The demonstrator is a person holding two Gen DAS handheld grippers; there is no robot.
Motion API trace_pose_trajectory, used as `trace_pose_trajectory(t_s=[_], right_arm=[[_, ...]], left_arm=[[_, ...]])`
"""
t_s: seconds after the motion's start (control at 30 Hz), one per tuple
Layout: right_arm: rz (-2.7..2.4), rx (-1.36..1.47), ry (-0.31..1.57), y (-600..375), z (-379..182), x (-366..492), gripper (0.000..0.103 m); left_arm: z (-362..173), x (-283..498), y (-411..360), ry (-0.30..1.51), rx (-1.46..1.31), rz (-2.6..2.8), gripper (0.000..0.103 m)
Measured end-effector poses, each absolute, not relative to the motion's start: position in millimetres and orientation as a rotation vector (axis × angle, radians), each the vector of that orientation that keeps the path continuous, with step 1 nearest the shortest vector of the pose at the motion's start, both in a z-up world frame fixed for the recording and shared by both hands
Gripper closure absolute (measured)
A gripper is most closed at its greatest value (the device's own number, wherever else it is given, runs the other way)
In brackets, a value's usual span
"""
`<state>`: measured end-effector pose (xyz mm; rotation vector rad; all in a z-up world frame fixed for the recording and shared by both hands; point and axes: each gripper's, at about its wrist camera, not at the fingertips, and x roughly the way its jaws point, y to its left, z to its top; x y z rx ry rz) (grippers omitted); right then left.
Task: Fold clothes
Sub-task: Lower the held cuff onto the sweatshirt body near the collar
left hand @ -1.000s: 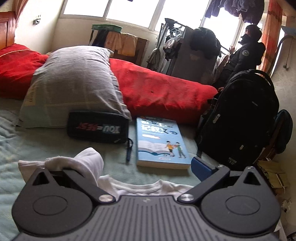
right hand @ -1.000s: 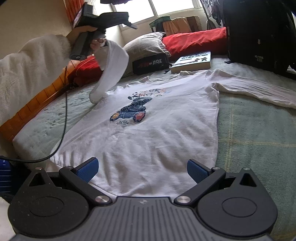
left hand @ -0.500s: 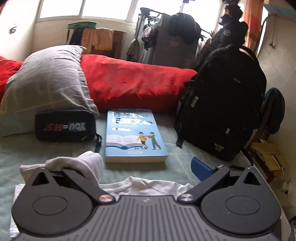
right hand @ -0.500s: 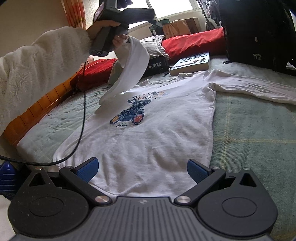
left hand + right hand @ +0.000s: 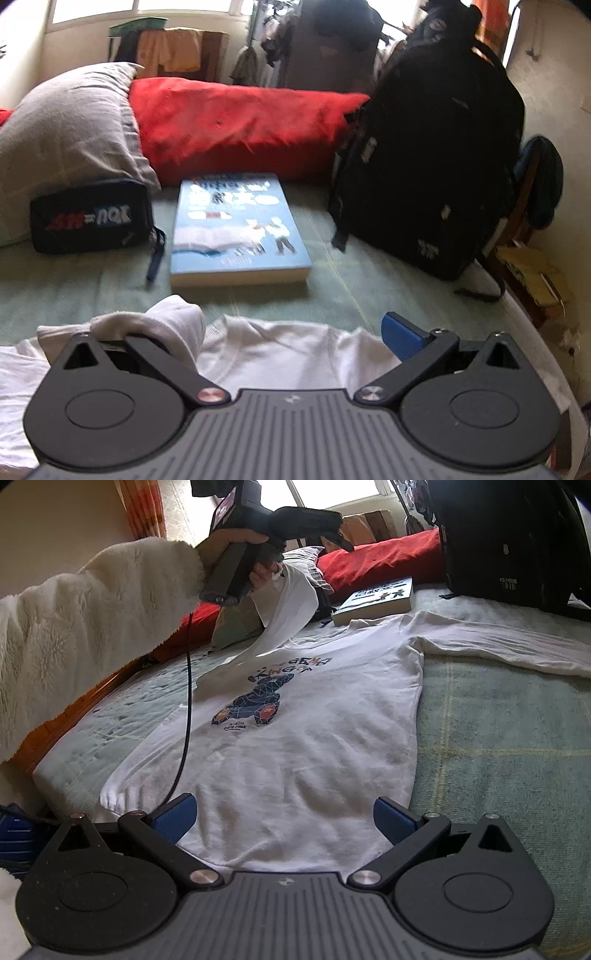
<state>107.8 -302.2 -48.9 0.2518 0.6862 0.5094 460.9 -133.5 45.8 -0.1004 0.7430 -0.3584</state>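
Sleeve (image 5: 291, 602) carried farther inward, under left claw (image 5: 314, 528).

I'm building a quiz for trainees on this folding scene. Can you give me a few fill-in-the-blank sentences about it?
1. The left tongs hold up one ____ of the white shirt.
2. The print on the shirt's chest shows a ____.
3. The blue book lies between the black pouch and the black ____.
4. The right tongs hang over the shirt's hem with their jaws ____.

Missing words: sleeve; bear; backpack; open
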Motion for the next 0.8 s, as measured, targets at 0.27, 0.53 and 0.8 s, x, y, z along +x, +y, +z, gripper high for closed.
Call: trace_pose_trajectory(t_s=[0.27, 0.53, 0.8], right_arm=[[0.517, 0.249, 0.703, -298.5, -52.1, 109.0, 0.000], [0.502, 0.263, 0.703, -301.7, -52.9, 109.8, 0.000], [0.503, 0.274, 0.697, -303.8, -53.8, 109.5, 0.000]], left_arm=[[-13.1, 465.1, -150.7, 0.853, -0.130, -0.390, 0.001], [-43.6, 439.3, -158.3, 0.929, -0.168, -0.470, 0.001], [-38.9, 406.9, -123.4, 0.937, -0.189, -0.524, 0.001]])
